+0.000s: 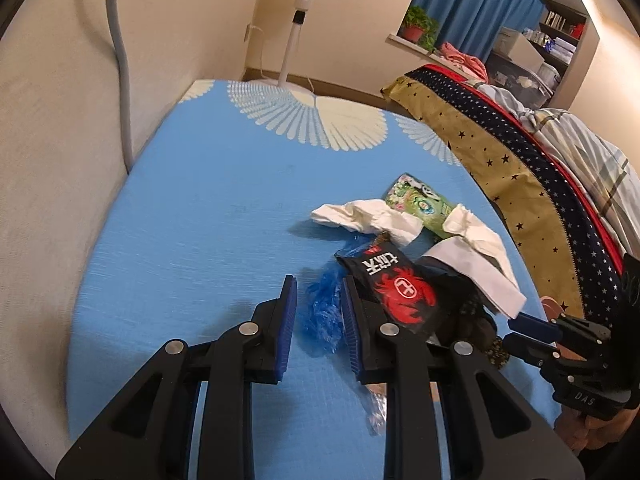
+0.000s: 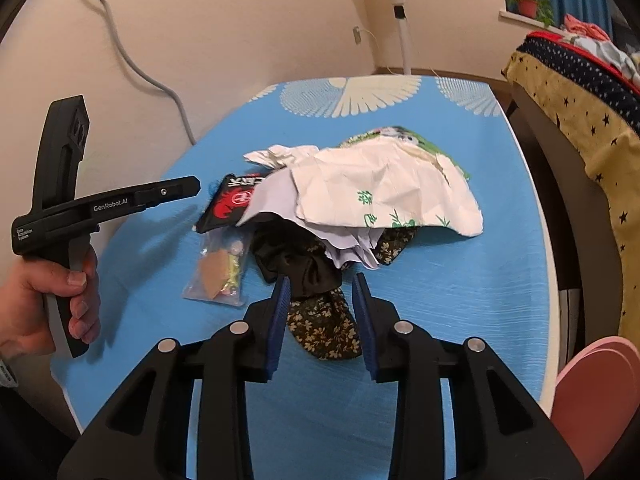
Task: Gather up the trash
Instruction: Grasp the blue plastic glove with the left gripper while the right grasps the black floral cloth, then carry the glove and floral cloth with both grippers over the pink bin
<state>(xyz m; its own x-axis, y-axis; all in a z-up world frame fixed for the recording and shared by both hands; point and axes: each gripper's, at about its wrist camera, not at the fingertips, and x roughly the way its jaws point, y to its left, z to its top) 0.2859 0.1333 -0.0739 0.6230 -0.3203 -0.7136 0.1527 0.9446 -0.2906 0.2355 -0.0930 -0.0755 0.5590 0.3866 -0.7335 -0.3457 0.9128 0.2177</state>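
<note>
A pile of trash lies on the blue table. It holds crumpled white paper, a black wrapper with a red crab, a green snack packet, a clear snack bag and dark floral cloth. A crumpled blue plastic film lies between the open fingers of my left gripper, untouched as far as I can tell. My right gripper is open, its fingers either side of the dark floral cloth. The left gripper also shows in the right wrist view.
A beige wall runs along the table's left side with a grey cable. A standing fan is beyond the far end. A bed with a star-patterned cover is at the right. A pink object sits at the near right.
</note>
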